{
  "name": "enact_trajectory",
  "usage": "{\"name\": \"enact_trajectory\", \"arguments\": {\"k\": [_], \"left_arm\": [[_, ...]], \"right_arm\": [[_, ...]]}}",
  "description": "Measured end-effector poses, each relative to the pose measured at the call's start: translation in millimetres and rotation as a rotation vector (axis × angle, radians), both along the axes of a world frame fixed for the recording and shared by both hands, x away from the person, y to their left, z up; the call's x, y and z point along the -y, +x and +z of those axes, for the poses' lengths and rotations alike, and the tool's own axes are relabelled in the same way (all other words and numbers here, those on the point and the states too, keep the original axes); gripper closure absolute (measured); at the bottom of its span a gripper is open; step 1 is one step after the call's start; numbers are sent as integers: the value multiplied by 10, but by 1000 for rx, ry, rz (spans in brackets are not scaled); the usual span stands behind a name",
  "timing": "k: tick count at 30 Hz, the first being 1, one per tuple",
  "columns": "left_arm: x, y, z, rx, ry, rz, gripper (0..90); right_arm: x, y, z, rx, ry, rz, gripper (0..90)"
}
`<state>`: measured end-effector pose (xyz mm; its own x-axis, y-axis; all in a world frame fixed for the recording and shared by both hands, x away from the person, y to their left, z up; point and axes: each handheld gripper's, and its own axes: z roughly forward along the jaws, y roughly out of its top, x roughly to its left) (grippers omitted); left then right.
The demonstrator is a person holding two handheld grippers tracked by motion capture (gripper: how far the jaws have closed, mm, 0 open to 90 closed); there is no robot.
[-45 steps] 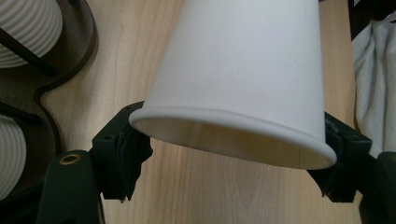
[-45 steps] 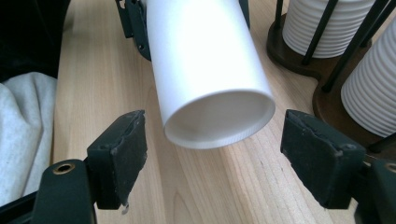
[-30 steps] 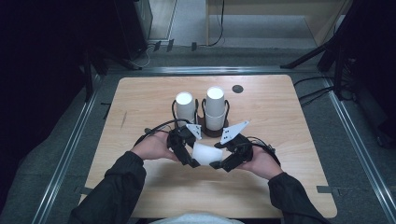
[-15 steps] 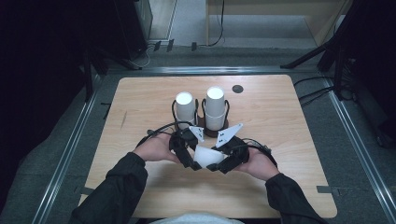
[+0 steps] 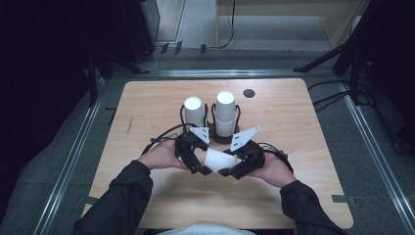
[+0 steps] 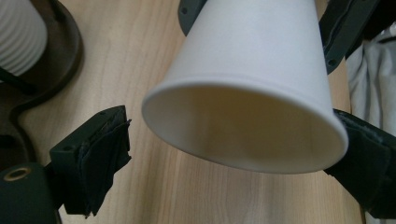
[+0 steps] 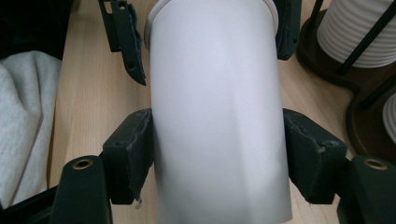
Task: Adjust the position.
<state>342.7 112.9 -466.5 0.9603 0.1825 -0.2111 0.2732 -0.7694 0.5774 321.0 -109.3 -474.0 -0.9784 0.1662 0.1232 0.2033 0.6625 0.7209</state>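
Between both grippers, left gripper (image 5: 201, 163) jaws just opened off cup (image 5: 219, 158).

Quick count of what's on the table (image 5: 147, 205): one loose white paper cup (image 5: 219, 159) held lying on its side out in front, plus two stacks of white cups, a shorter left stack (image 5: 193, 111) and a taller right stack (image 5: 225, 112). How many cups sit in each stack, I can't tell. Both stacks stand in one dark wire holder (image 5: 214, 133). There's one small dark round disc (image 5: 249, 93) at the far edge. Two grippers, left gripper (image 5: 195, 155) and right gripper (image 5: 240, 164), each with two black jaws and one grey three-cornered plate. Two hands, two dark sleeves.
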Motion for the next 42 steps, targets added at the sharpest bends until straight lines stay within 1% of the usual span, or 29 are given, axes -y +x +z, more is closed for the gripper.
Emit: {"name": "enact_trajectory", "arguments": {"k": [2, 3, 4, 5, 6, 7, 9, 11, 13, 14, 15, 16, 18, 20, 24, 28, 29, 34, 37, 39, 42], "left_arm": [[-55, 6, 26, 6, -26, 15, 60], [-81, 4, 35, 4, -43, 27, 60], [-108, -1, 44, 0, -61, 38, 60], [-131, -2, 52, 0, -72, 43, 60], [-154, -7, 61, 9, -84, 49, 60], [-173, -16, 66, 3, -98, 61, 61], [-212, -32, 73, 6, -116, 70, 61], [-243, -57, 74, 6, -132, 86, 61], [-270, -74, 72, 7, -143, 89, 61], [-279, -87, 72, 15, -150, 93, 65], [-295, -101, 74, 19, -161, 87, 80], [-310, -114, 79, 15, -176, 82, 98], [-334, -131, 89, 15, -196, 90, 117], [-357, -135, 96, 8, -212, 99, 117], [-382, -142, 102, -10, -254, 105, 117], [-369, -148, 101, -34, -294, 107, 119], [-363, -151, 103, -35, -303, 107, 119], [-349, -143, 113, -80, -361, 107, 124], [-357, -142, 114, -91, -375, 108, 137], [-360, -145, 114, -91, -383, 112, 171], [-356, -142, 110, -95, -365, 113, 195]], "right_arm": [[16, 12, 28, 0, 17, -1, 307], [31, 25, 58, 1, 39, -4, 307], [31, 25, 58, 1, 39, -4, 307], [38, 34, 73, 1, 50, -6, 307], [44, 44, 89, 5, 59, -3, 307], [48, 44, 107, 2, 63, -6, 307], [56, 56, 138, 10, 77, -1, 307], [61, 62, 170, 9, 89, 2, 307], [62, 71, 192, 8, 103, 5, 307], [63, 77, 203, 12, 106, 10, 307], [62, 79, 207, 8, 111, 12, 307], [63, 81, 213, 8, 113, 14, 306], [56, 76, 223, 6, 117, 22, 306], [50, 69, 233, 13, 120, 30, 306], [49, 64, 243, -2, 137, 33, 306], [54, 63, 246, -11, 154, 40, 306], [53, 62, 244, -13, 158, 40, 306], [30, 62, 227, -26, 173, 55, 306], [6, 58, 217, -40, 179, 59, 306], [-7, 57, 214, -41, 178, 62, 306], [-18, 59, 205, -44, 172, 62, 309]]}}
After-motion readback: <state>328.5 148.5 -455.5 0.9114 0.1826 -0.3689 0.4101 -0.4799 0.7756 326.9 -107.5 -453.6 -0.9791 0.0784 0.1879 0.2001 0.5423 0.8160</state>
